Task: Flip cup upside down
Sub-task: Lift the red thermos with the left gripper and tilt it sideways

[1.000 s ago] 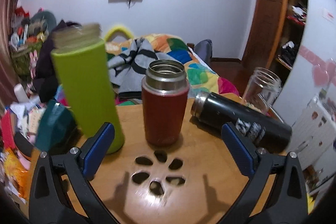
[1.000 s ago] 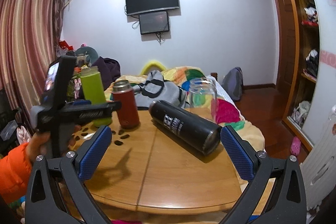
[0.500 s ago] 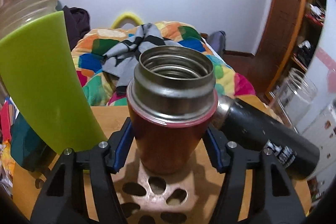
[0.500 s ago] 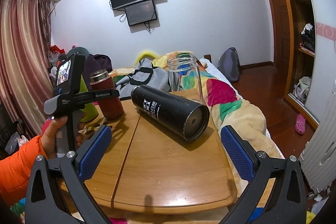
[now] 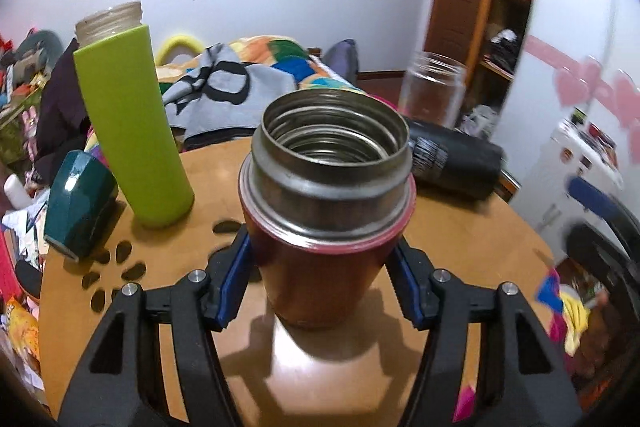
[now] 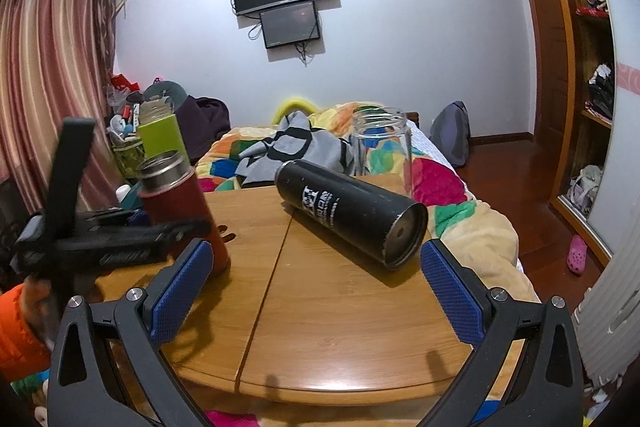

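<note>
Red-bodied, steel-necked, the cup [image 5: 326,227] is held upright and mouth-up on the wooden table [image 5: 460,239], clamped by the left gripper [image 5: 324,283]; its interior is seen empty. The right gripper [image 6: 312,291] is held spread apart near the black bottle [image 6: 352,211], which is laid on its side.

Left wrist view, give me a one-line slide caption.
Left hand-held gripper clamps the open red cup, mouth up, over the wooden table.
</note>
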`<action>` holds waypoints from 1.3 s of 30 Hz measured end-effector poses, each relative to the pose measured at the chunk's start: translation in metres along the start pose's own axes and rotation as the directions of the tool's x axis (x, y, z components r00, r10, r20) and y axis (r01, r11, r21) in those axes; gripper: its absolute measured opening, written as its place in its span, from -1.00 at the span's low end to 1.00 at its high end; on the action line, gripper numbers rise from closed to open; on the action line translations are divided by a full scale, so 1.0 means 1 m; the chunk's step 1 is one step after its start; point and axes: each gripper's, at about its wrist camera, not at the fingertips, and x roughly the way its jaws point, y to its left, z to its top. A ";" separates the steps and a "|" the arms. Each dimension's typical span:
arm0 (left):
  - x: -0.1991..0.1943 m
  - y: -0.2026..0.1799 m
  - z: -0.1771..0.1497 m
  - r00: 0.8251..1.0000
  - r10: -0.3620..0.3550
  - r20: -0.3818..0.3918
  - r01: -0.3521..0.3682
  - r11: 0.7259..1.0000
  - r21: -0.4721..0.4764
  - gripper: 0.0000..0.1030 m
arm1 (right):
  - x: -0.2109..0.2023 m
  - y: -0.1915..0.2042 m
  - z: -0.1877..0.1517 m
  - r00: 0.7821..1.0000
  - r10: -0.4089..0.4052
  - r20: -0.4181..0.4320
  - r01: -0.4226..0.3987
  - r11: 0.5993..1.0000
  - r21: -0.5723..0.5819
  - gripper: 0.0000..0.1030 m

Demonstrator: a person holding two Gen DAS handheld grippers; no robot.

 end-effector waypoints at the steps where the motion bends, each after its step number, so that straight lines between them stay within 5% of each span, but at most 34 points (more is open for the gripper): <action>1: -0.006 -0.003 -0.005 1.000 -0.017 0.002 0.017 1.000 0.006 0.21 | 0.000 0.002 -0.001 1.000 0.003 -0.002 -0.003 1.000 -0.004 1.00; 12: -0.025 -0.007 -0.018 0.995 -0.095 -0.016 0.095 0.995 0.018 0.21 | 0.006 0.017 -0.021 0.997 0.071 -0.028 -0.072 0.995 -0.069 1.00; 17: -0.057 -0.008 -0.022 0.994 -0.104 0.041 0.102 0.993 0.054 0.33 | 0.017 0.020 -0.032 0.990 0.133 -0.055 -0.136 0.989 -0.065 1.00; 19: -0.070 -0.002 -0.024 0.993 -0.086 0.079 0.082 0.995 0.052 0.48 | 0.022 0.025 -0.034 0.982 0.179 -0.068 -0.183 0.981 -0.069 1.00; 26: -0.089 0.053 -0.033 0.992 0.022 0.126 -0.013 0.997 -0.075 0.47 | 0.040 0.062 -0.035 0.949 0.296 -0.105 -0.309 0.940 -0.142 0.99; 29: -0.082 0.075 -0.034 0.991 0.033 0.127 -0.017 0.991 -0.132 0.30 | 0.051 0.081 -0.035 0.939 0.324 -0.117 -0.341 0.924 -0.174 0.92; 33: -0.060 0.091 -0.030 0.996 0.045 0.082 -0.033 0.989 -0.143 -0.31 | 0.074 0.098 -0.038 0.936 0.300 -0.182 -0.334 0.921 -0.200 0.51; 36: -0.042 0.094 -0.026 0.998 0.017 0.059 -0.008 0.989 -0.147 -0.58 | 0.087 0.101 -0.042 0.928 0.297 -0.224 -0.341 0.921 -0.189 0.22; 39: -0.029 0.088 -0.023 0.998 -0.031 0.058 0.039 0.989 -0.140 -0.74 | 0.090 0.102 -0.046 0.926 0.294 -0.238 -0.341 0.920 -0.193 0.17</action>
